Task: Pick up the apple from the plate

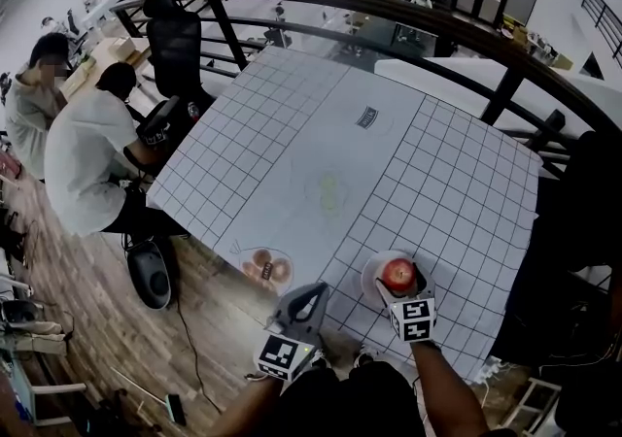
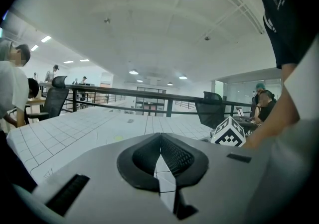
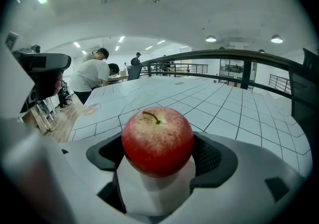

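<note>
Red apple [image 3: 157,141] on plate [image 3: 152,193] sits centred betw. R gripper [image 3: 162,154] jaws, spread wide, no grip yet; L gripper [image 2: 160,141] clenched empty, farther off.

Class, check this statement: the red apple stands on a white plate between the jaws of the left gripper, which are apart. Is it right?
Not quite: it is the right gripper, not the left. The right gripper view shows the apple on the white plate between that gripper's parted jaws. The left gripper has its jaws together with nothing between them.
</note>
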Demonstrator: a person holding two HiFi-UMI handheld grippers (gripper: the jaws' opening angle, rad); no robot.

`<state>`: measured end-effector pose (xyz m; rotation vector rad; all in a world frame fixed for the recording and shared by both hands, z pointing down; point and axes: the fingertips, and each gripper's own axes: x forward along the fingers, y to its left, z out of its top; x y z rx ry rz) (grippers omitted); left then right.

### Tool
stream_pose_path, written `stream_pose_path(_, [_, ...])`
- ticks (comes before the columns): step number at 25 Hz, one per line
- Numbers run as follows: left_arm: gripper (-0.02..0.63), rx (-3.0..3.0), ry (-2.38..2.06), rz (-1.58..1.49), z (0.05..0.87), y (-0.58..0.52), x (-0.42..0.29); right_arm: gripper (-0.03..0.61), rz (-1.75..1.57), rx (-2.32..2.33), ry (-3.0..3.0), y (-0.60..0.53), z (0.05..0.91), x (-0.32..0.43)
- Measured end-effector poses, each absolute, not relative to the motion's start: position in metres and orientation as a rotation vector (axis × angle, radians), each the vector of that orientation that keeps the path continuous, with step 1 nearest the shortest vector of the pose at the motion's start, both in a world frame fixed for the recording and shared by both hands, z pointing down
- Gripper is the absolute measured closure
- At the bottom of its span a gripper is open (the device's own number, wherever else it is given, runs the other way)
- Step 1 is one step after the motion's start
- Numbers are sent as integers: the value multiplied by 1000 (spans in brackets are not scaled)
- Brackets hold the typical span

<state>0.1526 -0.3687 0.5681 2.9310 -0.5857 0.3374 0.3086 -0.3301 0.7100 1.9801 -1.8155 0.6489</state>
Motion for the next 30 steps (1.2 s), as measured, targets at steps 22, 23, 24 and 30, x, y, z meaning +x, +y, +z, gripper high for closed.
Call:
stream_pose_path(22, [592, 3001, -571, 158, 484, -335, 109, 167, 220, 2078, -2019, -287, 490, 224])
stream_pose_path(23, [592, 3011, -567, 143, 478, -337, 111, 167, 202, 2082, -2028, -287, 479, 223])
stream_pose_path(24, [592, 3021, -561, 121, 472, -340, 113, 167, 176, 2085, -2036, -288, 470, 221])
stream_pose_path(30, [592, 3058, -506, 16, 454, -334, 111, 167, 55, 2142, -2007, -265, 439, 206])
